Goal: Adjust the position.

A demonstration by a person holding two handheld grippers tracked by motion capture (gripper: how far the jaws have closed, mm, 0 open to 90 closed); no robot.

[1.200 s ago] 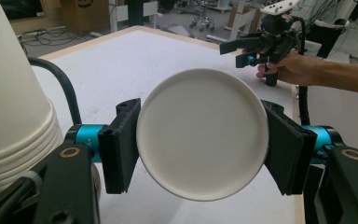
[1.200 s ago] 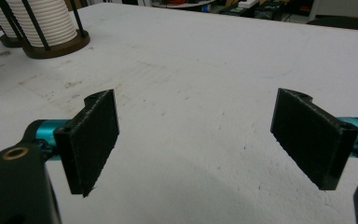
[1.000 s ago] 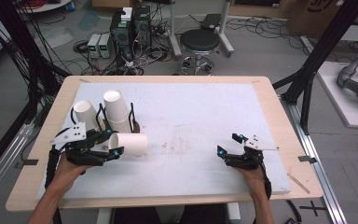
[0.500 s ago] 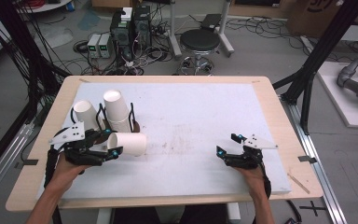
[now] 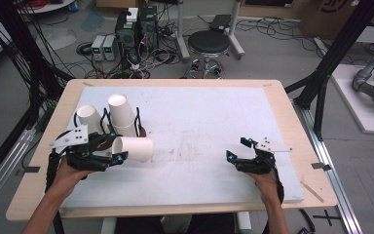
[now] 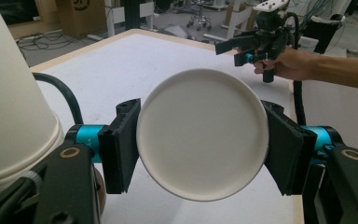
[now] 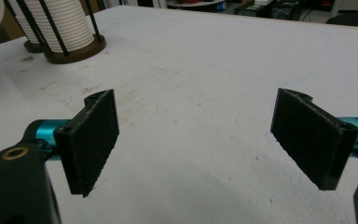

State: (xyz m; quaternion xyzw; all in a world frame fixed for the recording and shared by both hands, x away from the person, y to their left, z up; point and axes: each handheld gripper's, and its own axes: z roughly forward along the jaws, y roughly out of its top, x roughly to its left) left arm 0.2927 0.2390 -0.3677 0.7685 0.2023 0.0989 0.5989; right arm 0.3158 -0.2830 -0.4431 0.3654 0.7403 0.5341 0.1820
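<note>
Setting, high view: a wooden-edged table (image 5: 272,87) covered by a white mat is seen in a lab; a stool (image 5: 208,44) and electronics boxes stand on the floor behind it.
Left gripper, high view: the left gripper (image 5: 111,150) is held near the table's left edge, with a white paper cup (image 5: 132,148) pinched on its side, the base pointing toward the table's middle.
Cup stacks, high view: two stacks of inverted cups (image 5: 121,113) are kept in a black wire rack just behind the held cup.
Right gripper, high view: the right gripper (image 5: 237,148) is held low at the right, well apart from the cups.
Left gripper view: the cup's round base (image 6: 202,133) is clamped between both jaws; a stack wall (image 6: 14,93) is seen close at left.
Risk, left gripper view: the thin wall could be crushed by too hard a squeeze, or the cup could slip out; the nearby stack could be knocked on a swing.
Right gripper view: the jaws are spread wide over bare mat, with nothing between them; the rack's base (image 7: 74,51) is seen far off.
Writing: no legible label can be made out in any view.
</note>
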